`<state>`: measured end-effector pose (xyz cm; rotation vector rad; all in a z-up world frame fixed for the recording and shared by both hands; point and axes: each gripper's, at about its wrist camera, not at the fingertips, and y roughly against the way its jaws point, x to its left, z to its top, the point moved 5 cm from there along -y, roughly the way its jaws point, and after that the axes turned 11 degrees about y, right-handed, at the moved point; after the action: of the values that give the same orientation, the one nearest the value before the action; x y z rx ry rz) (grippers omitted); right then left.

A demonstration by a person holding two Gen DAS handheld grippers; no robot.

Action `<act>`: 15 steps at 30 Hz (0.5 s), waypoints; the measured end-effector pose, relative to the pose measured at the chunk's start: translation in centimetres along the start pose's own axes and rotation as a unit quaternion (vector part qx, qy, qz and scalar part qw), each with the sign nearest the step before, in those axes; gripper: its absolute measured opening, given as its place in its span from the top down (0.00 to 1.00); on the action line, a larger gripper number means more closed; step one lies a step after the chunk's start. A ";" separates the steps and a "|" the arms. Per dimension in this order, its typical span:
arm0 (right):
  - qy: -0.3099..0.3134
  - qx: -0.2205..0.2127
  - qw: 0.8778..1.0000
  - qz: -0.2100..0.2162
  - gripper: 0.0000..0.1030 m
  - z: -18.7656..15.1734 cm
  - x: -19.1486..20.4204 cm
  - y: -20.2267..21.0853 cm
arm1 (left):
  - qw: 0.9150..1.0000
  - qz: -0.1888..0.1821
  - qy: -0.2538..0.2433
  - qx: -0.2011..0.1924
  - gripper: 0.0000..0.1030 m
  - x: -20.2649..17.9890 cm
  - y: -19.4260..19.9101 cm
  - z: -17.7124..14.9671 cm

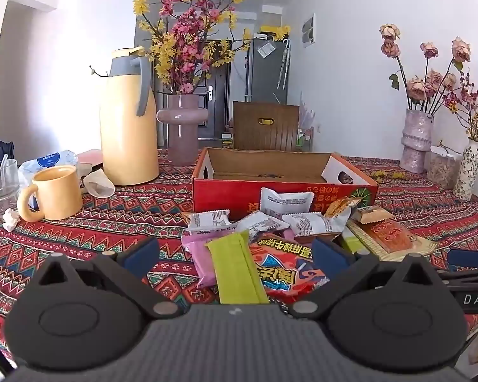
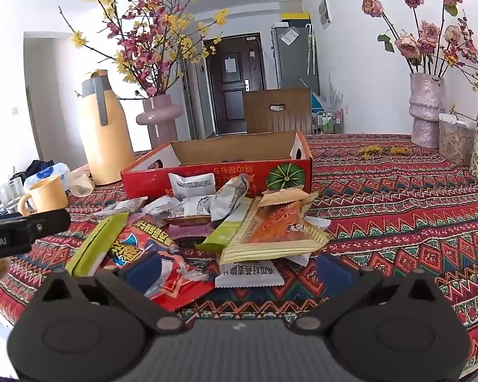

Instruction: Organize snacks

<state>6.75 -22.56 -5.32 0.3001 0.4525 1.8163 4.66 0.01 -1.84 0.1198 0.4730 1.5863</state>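
A heap of snack packets (image 1: pixel 271 242) lay at centre frame in both views, on the patterned tablecloth (image 1: pixel 111 232), directly in front of a red cardboard box (image 1: pixel 283 187). The box stood open and nearly empty at mid-frame. In the heap, a green bar packet (image 1: pixel 235 270) lay across a pink packet (image 1: pixel 196 254); a red printed bag (image 1: pixel 283 267) lay just beside it, and an orange packet (image 2: pixel 277 226) sat to the right. White wrappers (image 1: pixel 283 219) were against the box front. The left gripper (image 1: pixel 235 254) was spread wide over the green bar, gripping nothing. The right gripper (image 2: pixel 239 270) was likewise wide and empty. A yellow mug (image 1: pixel 54 192) and yellow flask (image 1: pixel 127 117) stood at left.
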 end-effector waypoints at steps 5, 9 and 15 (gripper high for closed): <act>0.000 -0.001 1.000 -0.001 0.00 0.0 0.0 0.1 | 1.000 0.000 -0.002 0.010 0.00 0.2 -0.2 0.1; -0.002 0.001 1.000 -0.001 0.00 0.1 -0.1 0.0 | 1.000 0.002 0.001 0.007 0.00 0.6 -0.4 0.7; -0.003 0.001 1.000 -0.001 0.00 -0.2 -0.1 0.1 | 1.000 0.004 0.003 -0.004 0.00 0.3 0.0 0.2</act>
<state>6.66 -22.71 -5.43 0.3066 0.4492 1.8123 4.70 0.32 -1.71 0.1102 0.4703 1.5960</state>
